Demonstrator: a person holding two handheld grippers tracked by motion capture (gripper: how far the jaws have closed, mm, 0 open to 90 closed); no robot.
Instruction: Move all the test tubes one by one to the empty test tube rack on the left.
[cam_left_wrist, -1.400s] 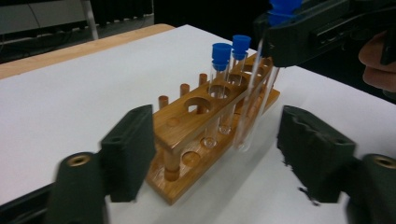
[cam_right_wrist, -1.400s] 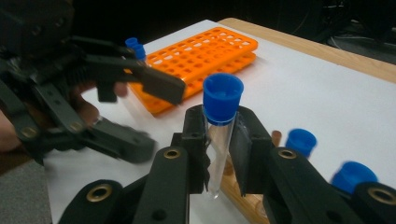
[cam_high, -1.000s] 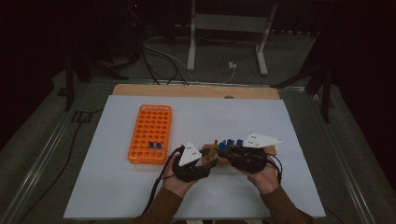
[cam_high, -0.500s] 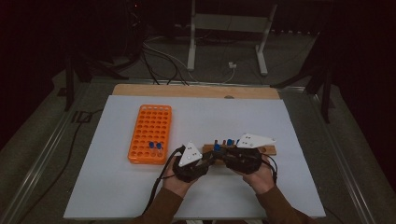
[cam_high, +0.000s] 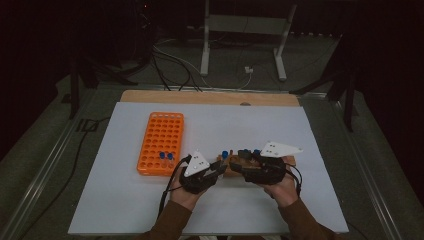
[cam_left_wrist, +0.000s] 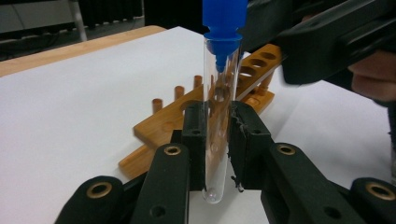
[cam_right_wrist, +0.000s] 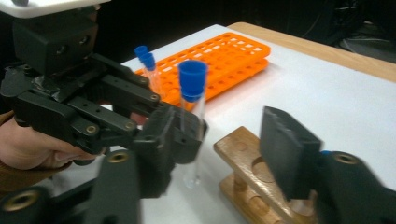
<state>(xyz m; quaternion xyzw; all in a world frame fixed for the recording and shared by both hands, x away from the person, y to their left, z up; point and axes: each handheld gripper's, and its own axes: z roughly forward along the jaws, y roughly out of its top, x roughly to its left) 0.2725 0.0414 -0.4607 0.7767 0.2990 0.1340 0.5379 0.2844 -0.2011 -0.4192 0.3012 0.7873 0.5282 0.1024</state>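
One blue-capped tube (cam_left_wrist: 217, 116) clamped upright in left gripper (cam_left_wrist: 217, 140) fingers, right gripper (cam_right_wrist: 224, 154) fingers just released; two tubes (cam_high: 166, 158) in one orange rack (cam_high: 160, 142).

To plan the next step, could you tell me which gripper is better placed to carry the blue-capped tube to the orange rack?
Left. The left gripper is shut on the blue-capped tube, upright, and sits nearer the orange rack. The right gripper has just been opening, with nothing between its jaws.

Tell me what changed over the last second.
The left claw closed on the blue-capped test tube, which stands upright between its pads. The right claw has just been opening and let that tube go. The orange rack and wooden rack stayed put.
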